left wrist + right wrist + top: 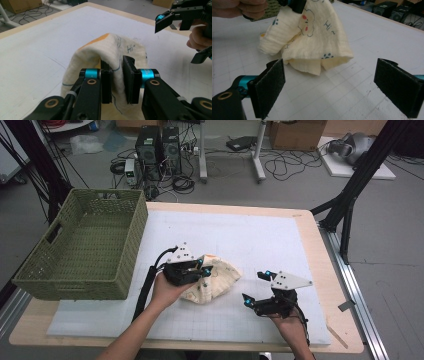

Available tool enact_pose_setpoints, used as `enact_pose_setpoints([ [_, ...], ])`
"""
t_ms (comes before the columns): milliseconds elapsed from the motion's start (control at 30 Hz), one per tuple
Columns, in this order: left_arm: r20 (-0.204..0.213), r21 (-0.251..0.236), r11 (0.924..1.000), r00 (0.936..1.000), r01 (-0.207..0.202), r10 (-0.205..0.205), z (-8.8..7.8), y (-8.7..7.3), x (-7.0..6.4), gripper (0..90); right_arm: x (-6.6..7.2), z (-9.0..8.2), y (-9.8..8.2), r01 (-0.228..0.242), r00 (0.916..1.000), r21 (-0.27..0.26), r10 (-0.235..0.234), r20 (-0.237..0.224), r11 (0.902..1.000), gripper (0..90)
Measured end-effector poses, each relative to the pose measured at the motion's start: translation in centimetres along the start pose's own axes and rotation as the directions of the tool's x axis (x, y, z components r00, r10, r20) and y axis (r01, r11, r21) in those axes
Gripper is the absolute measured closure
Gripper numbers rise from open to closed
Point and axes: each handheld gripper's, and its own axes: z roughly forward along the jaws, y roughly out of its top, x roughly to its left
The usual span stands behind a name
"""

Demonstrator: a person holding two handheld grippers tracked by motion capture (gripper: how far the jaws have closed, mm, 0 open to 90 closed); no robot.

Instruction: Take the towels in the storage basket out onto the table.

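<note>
On the mat: cloth, cream with little pictures, near the middle
Left gripper: jaws pinched on a fold of the cloth, lifting it up
Right gripper: jaws wide apart, holding nothing, just right of the cloth
Basket: far left
Risk: thin pinch, so the cloth may slip out

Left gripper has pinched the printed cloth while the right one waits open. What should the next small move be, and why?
Probably bring the open right gripper forward to pinch the cloth's free lower hem. The left gripper is shut on a fold and lifts it in a bunched drape, its hem hanging at the white mat. A second grip would let the cloth be spread, or carried to the green basket.
</note>
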Motion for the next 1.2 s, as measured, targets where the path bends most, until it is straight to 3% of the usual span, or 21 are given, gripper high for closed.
enact_pose_setpoints([
  [400, 0.028, 0.02, 0.9997, 0.9995, 0.013, -0.013, 1.1, -0.5, 0.0, 67.4, -0.1, 0.5, 0.2, -0.025, 0.9997, 0.007, 0.025, -0.008, 0.9997, 9.6],
  [533, 0.038, 0.041, 0.9992, 0.9993, 0.002, -0.003, 1.2, -0.5, 0.0, 57.7, -0.2, 0.6, 0.2, -0.028, 0.9996, 0.005, 0.028, -0.01, 0.9996, 9.6],
  [733, 0.039, 0.026, 0.9996, 0.9992, -0.006, 0.005, 0.0, -0.2, 0.0, 44.9, -0.3, 0.8, 0.2, -0.026, 0.9996, 0.004, 0.026, -0.014, 0.9996, 9.7],
  [1200, 0.032, 0.003, 1.0, 0.9995, 0.007, -0.007, -2.4, -1.1, 0.6, 43.1, -0.3, 1.0, 0.3, -0.031, 0.9993, 0.007, 0.031, -0.021, 0.9995, 9.7],
])
